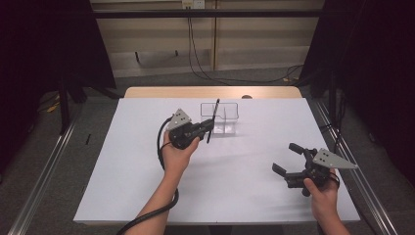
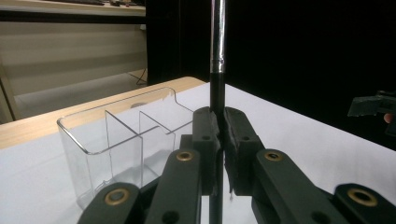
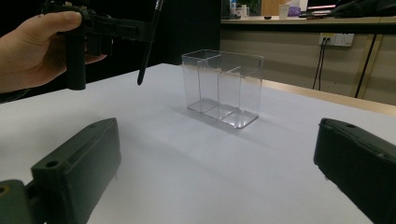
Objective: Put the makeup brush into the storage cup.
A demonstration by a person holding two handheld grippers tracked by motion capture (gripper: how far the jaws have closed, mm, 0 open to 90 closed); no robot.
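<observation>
Tabletop (image 1: 147,186) is sitting white and mostly bare. Clear organizer (image 1: 219,117) is standing upright past its centre toward 12 o'clock, three compartments, all looking empty as far as the gripper views are showing.

Left gripper (image 1: 209,123) is hovering just at the organizer's 9 o'clock side, fingers (image 2: 238,140) clamping tight on a black pen (image 1: 213,121). Pen is riding near-upright with a slight tilt, lower tip (image 3: 139,82) hanging clear above the tabletop, upper end reaching over the organizer's near-left rim in the high view. Not inside any compartment yet.

Right gripper (image 1: 285,157) is sitting well apart at about 4 o'clock from the organizer, fingers (image 3: 79,168) spread wide, holding nothing, pointing toward the organizer.

Progress, my read: pickup is done, pen is in the air and beside the target. Remaining: carrying the pen over the rim, lining the tip up with one compartment, lowering, releasing. Roughly halfway. Right hand is looking idle; it might be needed for steadying the organizer if the pen is nudging a wall.
</observation>
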